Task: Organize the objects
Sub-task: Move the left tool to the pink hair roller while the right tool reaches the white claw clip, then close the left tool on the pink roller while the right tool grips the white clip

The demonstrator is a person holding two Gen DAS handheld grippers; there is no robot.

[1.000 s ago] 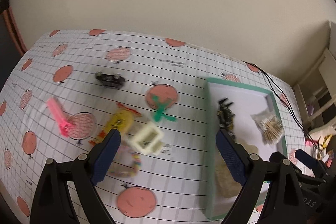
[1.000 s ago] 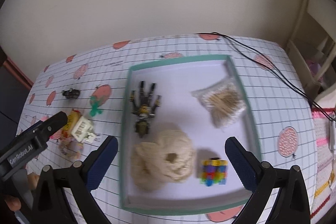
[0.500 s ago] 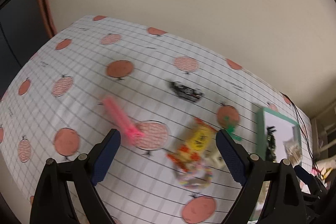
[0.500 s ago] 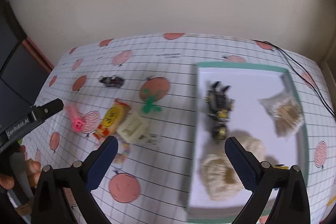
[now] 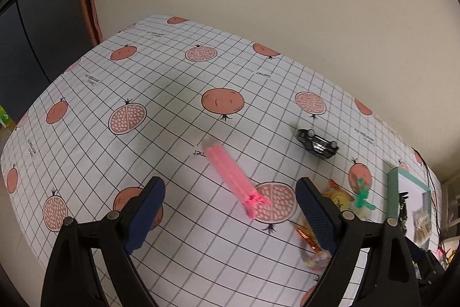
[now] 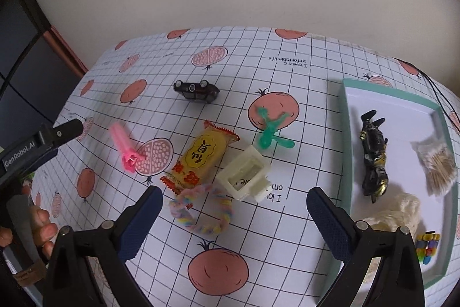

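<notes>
Left wrist view: left tool (image 5: 230, 216) gapes empty over the pink clip (image 5: 234, 177); thin, slanted, it could skid.

White cloth (image 6: 302, 105) with a black grid and orange pomegranates; beside the teal-rimmed, white-floored tray (image 6: 346, 134) lie a green toy (image 6: 270, 134), a cream box (image 6: 244, 177), a yellow packet (image 6: 201, 154) with red print, a pastel rope ring (image 6: 201, 215), a pink clip (image 5: 233, 177) and a black car (image 5: 316, 146)
</notes>
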